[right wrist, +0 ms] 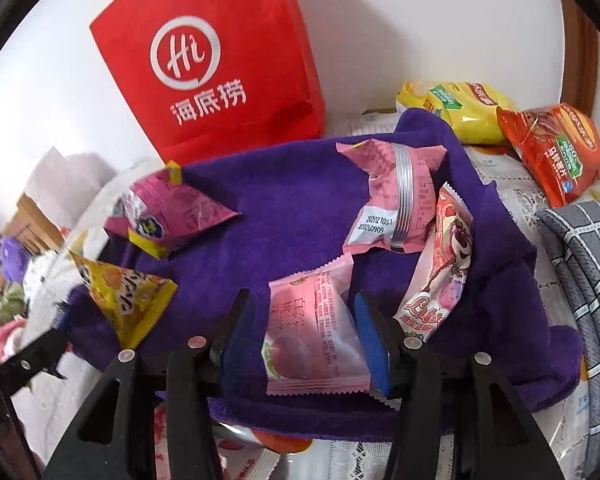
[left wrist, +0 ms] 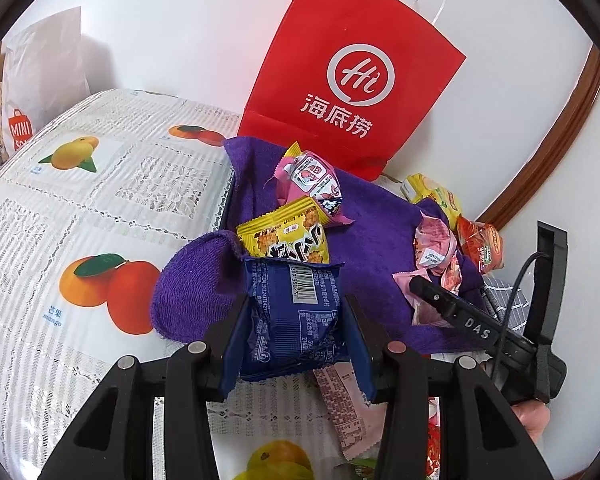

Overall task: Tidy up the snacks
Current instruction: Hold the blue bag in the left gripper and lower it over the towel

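Note:
A purple towel lines a tray and holds snacks. My left gripper is shut on a dark blue snack packet at the towel's near edge. Beyond it lie a yellow packet and a pink packet. My right gripper is shut on a pink peach packet just above the towel. Another pink packet and a strawberry-bear packet lie to its right. The right gripper also shows in the left wrist view.
A red paper bag stands against the wall behind the towel. Yellow and orange chip bags lie at the back right. A grey checked cloth is at the right. The fruit-print tablecloth spreads left.

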`<action>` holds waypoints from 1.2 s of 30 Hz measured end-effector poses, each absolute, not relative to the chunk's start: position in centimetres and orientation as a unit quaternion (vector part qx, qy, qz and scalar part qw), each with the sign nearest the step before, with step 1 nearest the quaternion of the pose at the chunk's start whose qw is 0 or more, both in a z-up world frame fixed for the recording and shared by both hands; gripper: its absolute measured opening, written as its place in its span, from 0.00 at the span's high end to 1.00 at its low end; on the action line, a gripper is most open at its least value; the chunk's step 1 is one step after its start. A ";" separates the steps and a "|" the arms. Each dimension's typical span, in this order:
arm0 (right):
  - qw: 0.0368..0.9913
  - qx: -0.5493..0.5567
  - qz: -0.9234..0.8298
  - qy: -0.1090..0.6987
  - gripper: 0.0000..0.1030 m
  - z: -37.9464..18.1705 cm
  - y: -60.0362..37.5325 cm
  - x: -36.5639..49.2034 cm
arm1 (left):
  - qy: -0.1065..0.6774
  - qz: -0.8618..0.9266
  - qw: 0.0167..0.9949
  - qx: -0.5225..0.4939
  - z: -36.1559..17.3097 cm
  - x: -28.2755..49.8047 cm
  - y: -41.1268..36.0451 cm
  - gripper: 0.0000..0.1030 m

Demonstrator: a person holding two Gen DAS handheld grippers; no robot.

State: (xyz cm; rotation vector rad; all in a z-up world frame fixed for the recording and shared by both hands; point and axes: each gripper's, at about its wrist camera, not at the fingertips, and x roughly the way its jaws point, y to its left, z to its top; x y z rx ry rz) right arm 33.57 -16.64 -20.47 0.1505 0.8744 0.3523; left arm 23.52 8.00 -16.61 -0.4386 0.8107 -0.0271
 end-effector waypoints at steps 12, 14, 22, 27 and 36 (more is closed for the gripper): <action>0.885 0.127 0.193 0.405 0.40 -19.4 -18.0 33.1 | 0.390 -0.016 0.895 -0.217 -16.5 23.5 8.1 0.58; 0.883 0.127 0.193 0.408 0.40 -19.3 -18.0 33.2 | 0.389 -0.015 0.895 -0.217 -16.5 23.5 8.1 0.58; 0.875 0.156 0.206 0.410 0.40 -19.1 -18.5 33.4 | 0.381 -0.008 0.901 -0.208 -16.4 23.3 7.9 0.58; 0.871 0.163 0.207 0.414 0.40 -19.3 -18.7 33.5 | 0.381 -0.008 0.901 -0.208 -16.5 23.4 7.8 0.58; 0.869 0.166 0.207 0.418 0.40 -19.4 -18.7 33.7 | 0.371 -0.010 0.905 -0.209 -16.1 23.2 7.9 0.58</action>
